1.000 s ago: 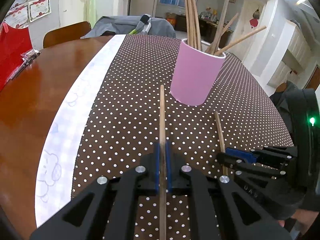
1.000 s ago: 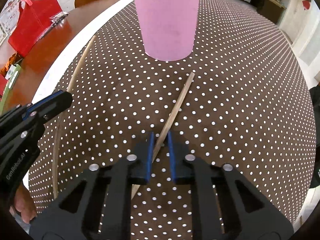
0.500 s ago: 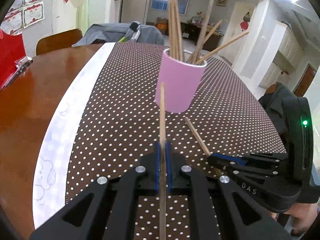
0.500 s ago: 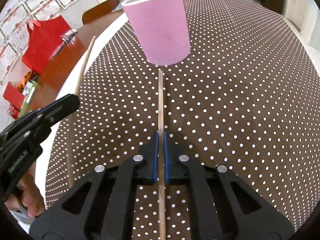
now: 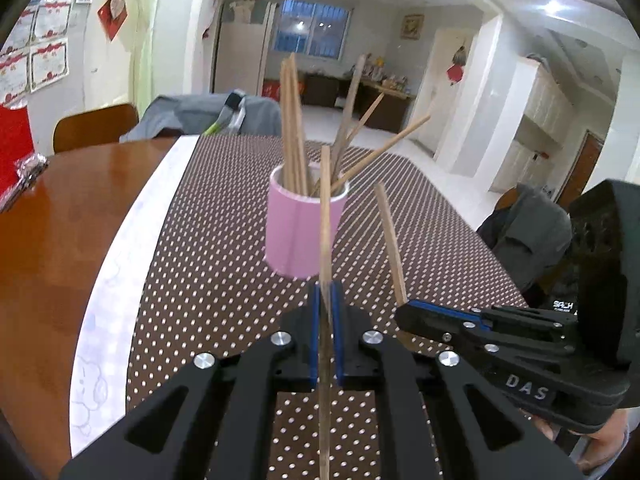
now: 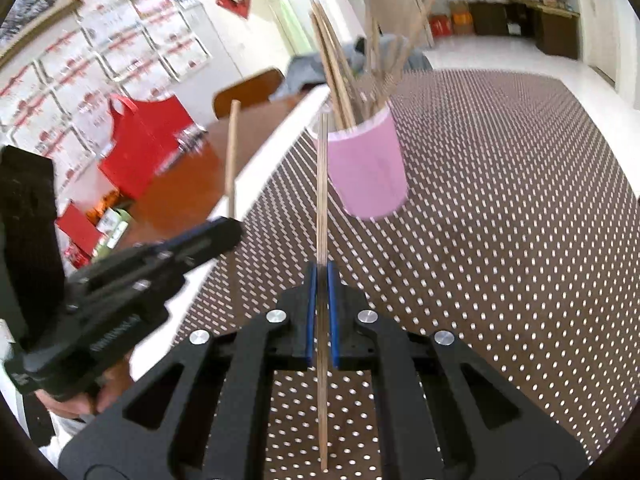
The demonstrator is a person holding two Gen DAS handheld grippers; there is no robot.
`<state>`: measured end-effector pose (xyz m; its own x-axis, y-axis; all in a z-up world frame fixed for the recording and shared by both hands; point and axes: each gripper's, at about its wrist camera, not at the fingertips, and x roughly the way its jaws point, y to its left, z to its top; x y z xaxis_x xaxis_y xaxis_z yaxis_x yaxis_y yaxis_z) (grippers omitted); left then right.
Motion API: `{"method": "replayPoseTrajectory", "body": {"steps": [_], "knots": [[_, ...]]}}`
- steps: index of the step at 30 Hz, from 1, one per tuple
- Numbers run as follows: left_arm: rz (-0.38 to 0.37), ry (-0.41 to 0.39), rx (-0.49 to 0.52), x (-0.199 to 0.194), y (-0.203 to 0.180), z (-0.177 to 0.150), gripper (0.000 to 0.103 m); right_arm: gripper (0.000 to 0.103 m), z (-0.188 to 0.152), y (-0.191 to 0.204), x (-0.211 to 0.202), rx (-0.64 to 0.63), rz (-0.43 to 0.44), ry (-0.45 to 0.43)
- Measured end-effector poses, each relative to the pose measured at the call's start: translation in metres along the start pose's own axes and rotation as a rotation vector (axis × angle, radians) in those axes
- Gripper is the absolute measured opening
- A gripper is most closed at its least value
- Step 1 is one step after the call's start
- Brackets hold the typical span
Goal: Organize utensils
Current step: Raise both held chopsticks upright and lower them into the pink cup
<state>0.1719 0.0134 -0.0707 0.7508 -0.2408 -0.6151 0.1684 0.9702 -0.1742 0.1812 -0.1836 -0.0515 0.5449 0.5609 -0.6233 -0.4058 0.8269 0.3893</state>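
Note:
A pink cup [image 5: 301,227] holding several wooden chopsticks stands on the brown polka-dot cloth [image 5: 224,280]; it also shows in the right wrist view [image 6: 366,168]. My left gripper [image 5: 325,300] is shut on a wooden chopstick [image 5: 325,216], lifted off the cloth and pointing toward the cup. My right gripper [image 6: 321,280] is shut on another wooden chopstick [image 6: 322,184], also lifted, its tip near the cup's rim. The right gripper [image 5: 412,312] with its chopstick [image 5: 390,240] shows at the right of the left wrist view; the left gripper [image 6: 224,232] with its chopstick [image 6: 231,156] shows at the left of the right wrist view.
The cloth lies on a brown wooden table [image 5: 52,248] with a white runner [image 5: 120,272] along its left edge. A red bag [image 6: 140,148] and small boxes sit at the table's left. Chairs draped with grey clothing [image 5: 200,114] stand at the far end.
Both grippers have risen and tilted up with their chopsticks, which are now clear of the cloth. The right gripper closed on its chopstick a second ago.

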Motion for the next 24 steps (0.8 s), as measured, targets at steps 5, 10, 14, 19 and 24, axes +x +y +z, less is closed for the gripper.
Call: {"method": "replayPoseTrajectory", "body": {"steps": [5,10,14,19,24], "knots": [[-0.017,-0.053,0.017,-0.009,-0.009,0.009,0.007,0.006,0.009,0.008,-0.024,-0.019,0.032,-0.071],[-0.024,-0.105,0.032,-0.018,-0.016,0.018,0.007,0.006,0.020,0.015,-0.028,-0.033,0.044,-0.122],[-0.026,-0.151,0.036,-0.025,-0.018,0.028,0.007,0.006,0.028,0.016,-0.039,-0.039,0.055,-0.170],[-0.017,-0.212,0.042,-0.035,-0.021,0.045,0.007,0.006,0.042,0.023,-0.048,-0.061,0.046,-0.245],[-0.017,-0.276,0.039,-0.045,-0.022,0.066,0.007,0.006,0.061,0.033,-0.054,-0.079,0.051,-0.308]]}}
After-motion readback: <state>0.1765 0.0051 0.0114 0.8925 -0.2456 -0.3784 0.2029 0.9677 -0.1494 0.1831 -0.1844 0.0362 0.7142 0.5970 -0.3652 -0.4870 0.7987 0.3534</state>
